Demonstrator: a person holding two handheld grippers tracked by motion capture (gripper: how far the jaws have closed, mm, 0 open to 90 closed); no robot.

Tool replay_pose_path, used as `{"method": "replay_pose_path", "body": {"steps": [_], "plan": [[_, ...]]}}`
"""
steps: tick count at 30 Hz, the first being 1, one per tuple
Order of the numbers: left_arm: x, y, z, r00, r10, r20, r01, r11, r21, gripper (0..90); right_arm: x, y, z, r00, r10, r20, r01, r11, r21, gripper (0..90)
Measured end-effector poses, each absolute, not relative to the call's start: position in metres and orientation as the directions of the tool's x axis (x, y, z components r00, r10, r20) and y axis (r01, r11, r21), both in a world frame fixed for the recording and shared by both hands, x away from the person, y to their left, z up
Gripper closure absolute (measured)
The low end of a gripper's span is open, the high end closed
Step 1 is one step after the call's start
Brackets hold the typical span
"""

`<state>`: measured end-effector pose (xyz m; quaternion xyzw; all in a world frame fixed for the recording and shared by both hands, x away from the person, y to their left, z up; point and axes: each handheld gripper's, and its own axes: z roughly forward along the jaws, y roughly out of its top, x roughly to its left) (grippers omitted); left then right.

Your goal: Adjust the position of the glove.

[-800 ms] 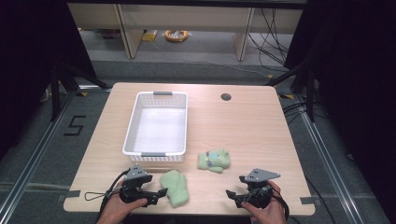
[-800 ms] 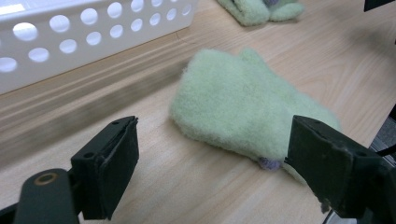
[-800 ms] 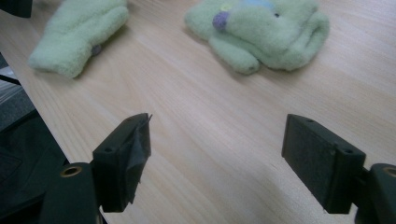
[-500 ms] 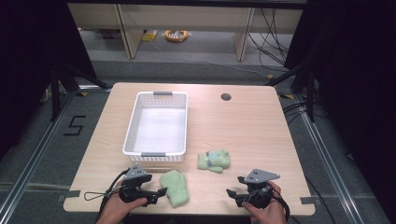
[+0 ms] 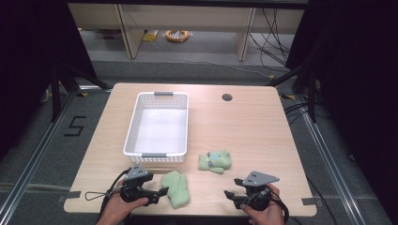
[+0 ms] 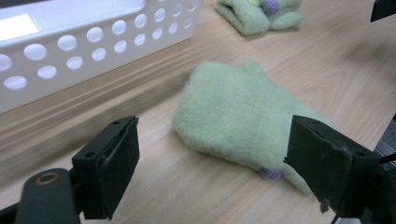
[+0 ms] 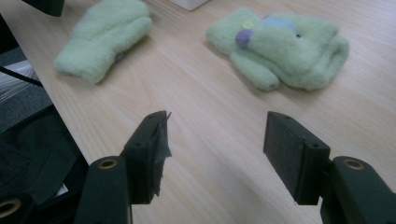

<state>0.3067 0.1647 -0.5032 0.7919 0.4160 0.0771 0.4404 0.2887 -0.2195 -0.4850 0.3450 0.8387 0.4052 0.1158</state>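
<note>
almost nothing has shifted since a moment ago: the left gripper [image 5: 159, 193] waits, jaws wide, at the plain green mitten [image 5: 175, 188] near the white basket [image 5: 157, 157], the right gripper [image 5: 231, 194] wide too, so no grasp has begun.

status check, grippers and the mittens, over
Left gripper open, near mitten just ahead of its jaws. Right gripper open over bare table. Second mitten beside the white basket. Nothing in the way.
</note>
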Motion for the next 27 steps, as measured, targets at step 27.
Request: {"method": "replay_pose_path", "body": {"steps": [27], "plan": [[0.330,0.144,-0.494,0.698,0.672,-0.247,0.574,-0.319,0.754,32.6,0.289,-0.135,-0.487,-0.838,0.531,0.128,0.422,0.482,0.768,56.6]]}}
